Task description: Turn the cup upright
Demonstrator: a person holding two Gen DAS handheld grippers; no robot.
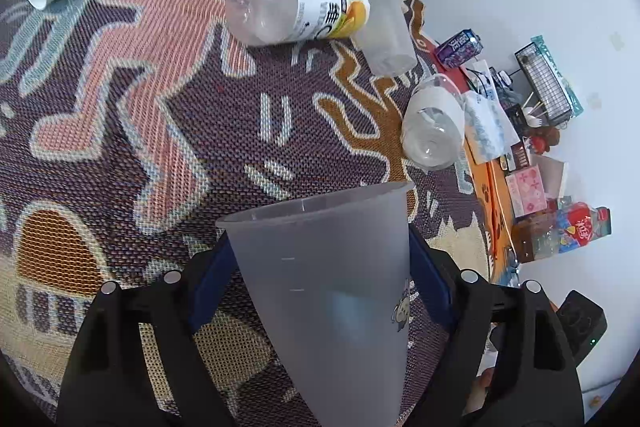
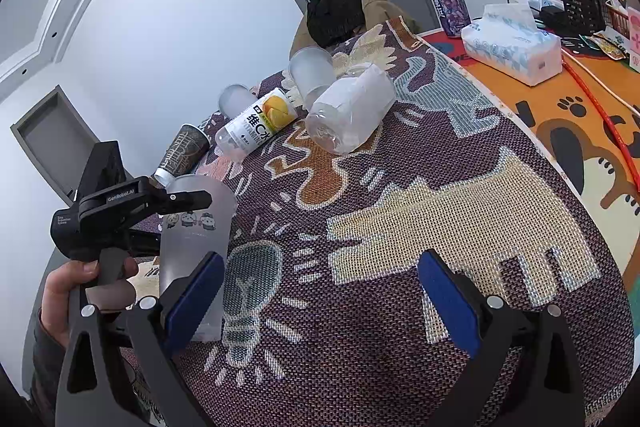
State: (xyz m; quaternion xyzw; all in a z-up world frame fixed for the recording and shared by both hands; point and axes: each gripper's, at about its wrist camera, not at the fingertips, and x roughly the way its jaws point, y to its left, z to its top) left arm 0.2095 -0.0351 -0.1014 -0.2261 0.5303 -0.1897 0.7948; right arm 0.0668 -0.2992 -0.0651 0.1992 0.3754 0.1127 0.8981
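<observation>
A frosted translucent cup [image 1: 332, 287] with small cartoon prints sits between my left gripper's blue pads; the left gripper [image 1: 320, 275] is shut on it. In the right wrist view the same cup [image 2: 196, 239] stands with its narrow base up and its wide rim down on the patterned cloth [image 2: 400, 219], held by the left gripper [image 2: 176, 201] at the table's left edge. My right gripper [image 2: 320, 291] is open and empty above the cloth, to the right of the cup.
Lying on the cloth at the back: a brown paper cup [image 2: 182, 153], a yellow-labelled bottle [image 2: 256, 123], a clear bottle [image 2: 352, 111], two frosted cups [image 2: 312, 75]. A tissue pack [image 2: 512, 47], a can [image 2: 450, 9] and wire baskets stand on the orange mat to the right.
</observation>
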